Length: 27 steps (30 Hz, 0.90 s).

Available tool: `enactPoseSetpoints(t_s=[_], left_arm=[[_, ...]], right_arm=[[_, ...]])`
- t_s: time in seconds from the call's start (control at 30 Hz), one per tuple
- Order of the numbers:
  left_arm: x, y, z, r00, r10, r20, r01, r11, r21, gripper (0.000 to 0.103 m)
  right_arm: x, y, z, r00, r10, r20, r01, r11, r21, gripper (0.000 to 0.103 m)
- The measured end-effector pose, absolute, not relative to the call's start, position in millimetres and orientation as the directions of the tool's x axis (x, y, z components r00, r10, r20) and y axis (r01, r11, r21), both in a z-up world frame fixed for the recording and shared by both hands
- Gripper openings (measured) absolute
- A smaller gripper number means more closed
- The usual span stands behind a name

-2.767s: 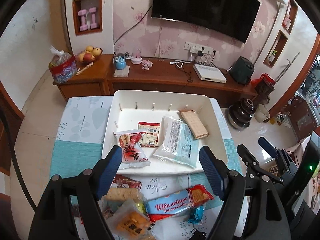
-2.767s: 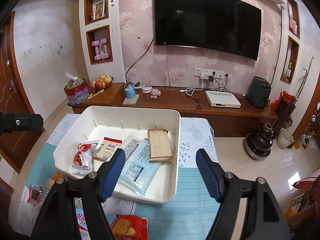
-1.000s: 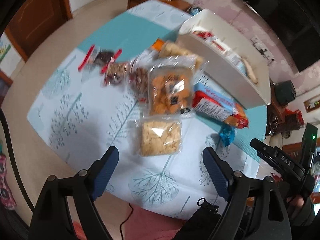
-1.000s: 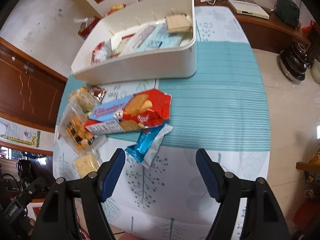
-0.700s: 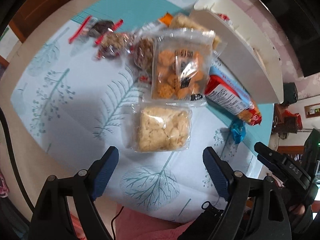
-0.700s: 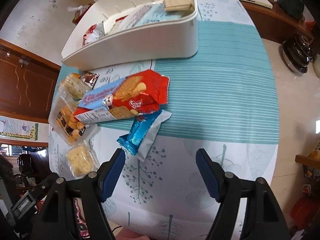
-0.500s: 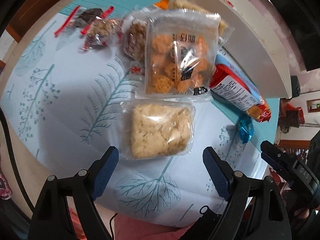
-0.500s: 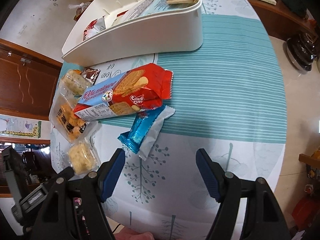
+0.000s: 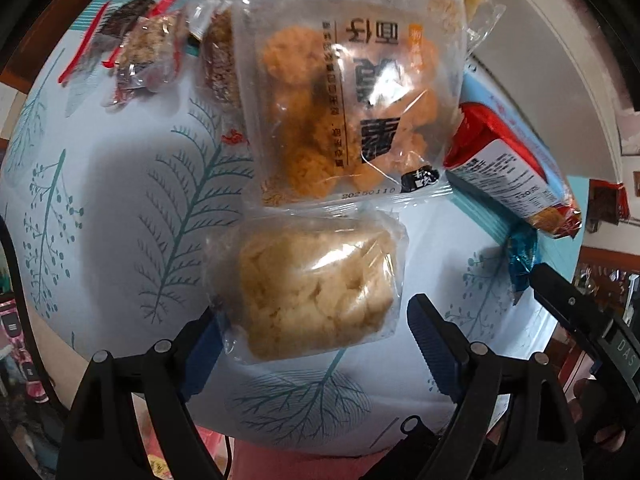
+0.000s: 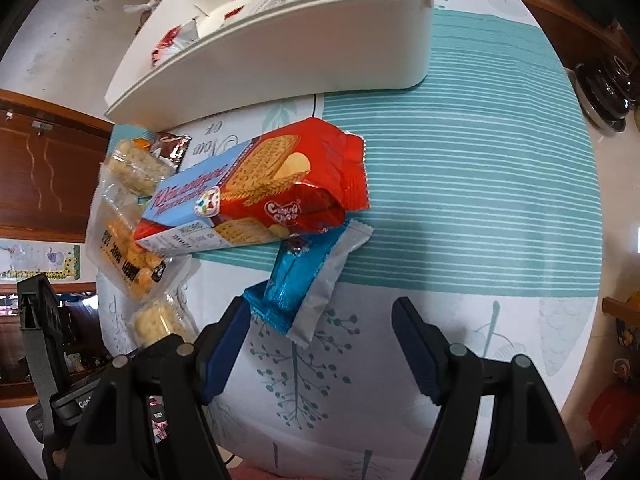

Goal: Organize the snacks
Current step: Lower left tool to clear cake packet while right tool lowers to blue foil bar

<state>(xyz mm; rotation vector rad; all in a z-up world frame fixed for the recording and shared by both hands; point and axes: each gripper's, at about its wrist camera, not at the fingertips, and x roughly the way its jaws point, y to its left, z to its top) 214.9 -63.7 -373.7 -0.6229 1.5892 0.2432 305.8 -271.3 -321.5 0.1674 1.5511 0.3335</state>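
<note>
My left gripper (image 9: 314, 344) is open, its jaws either side of a clear pack of pale crumbly cake (image 9: 316, 292) on the table; the left finger touches the wrapper's edge. Beyond it lie a clear pack of orange puffs (image 9: 344, 96) and a red and blue biscuit pack (image 9: 508, 172). My right gripper (image 10: 320, 344) is open above a blue and silver wafer bar (image 10: 304, 280), which lies just ahead of the left finger. The biscuit pack (image 10: 256, 196) lies beyond it. The white bin (image 10: 304, 44) holds several snacks.
Small red-edged nut bars (image 9: 140, 48) lie at the far left of the tree-print tablecloth (image 9: 120, 208). A teal striped band (image 10: 480, 184) crosses the cloth. A dark pot (image 10: 608, 88) stands on the floor to the right. The table edge is close below both grippers.
Both grippers have dropped from above the bin toward the table's near side. The left has closed in on the pale cake pack; the right has lowered toward the blue wafer bar.
</note>
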Motion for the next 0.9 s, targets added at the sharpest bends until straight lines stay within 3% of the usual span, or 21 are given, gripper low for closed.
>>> enactPoseSetpoints(t_s=[0.33,0.53,0.67,0.9], left_arm=[[253,-71,-392,-0.104,-0.269,-0.957,-0.521,0.835,-0.178,0.09],[267,-62,-392,-0.124,-0.277,-0.953,-0.529,0.831,-0.173,0.09],[272,-61,-394,-0.13,-0.269,-0.954,-0.531,0.832,-0.162,0.09],[275,-59,-390,-0.129,-0.242,-0.962,-0.549,0.825,-0.134,0.077]], right_arm=[[309,-256,-332,-0.035,0.28,-0.959,-0.098,0.954,0.282,0.073],[312,-241,-333,-0.026,0.263,-0.965,-0.128,0.956,0.264,0.066],[313,-238,-332,-0.018,0.236,-0.971,-0.148,0.96,0.237,0.056],[313,-237,-330,-0.014,0.25,-0.968,-0.154,0.956,0.249,0.052]])
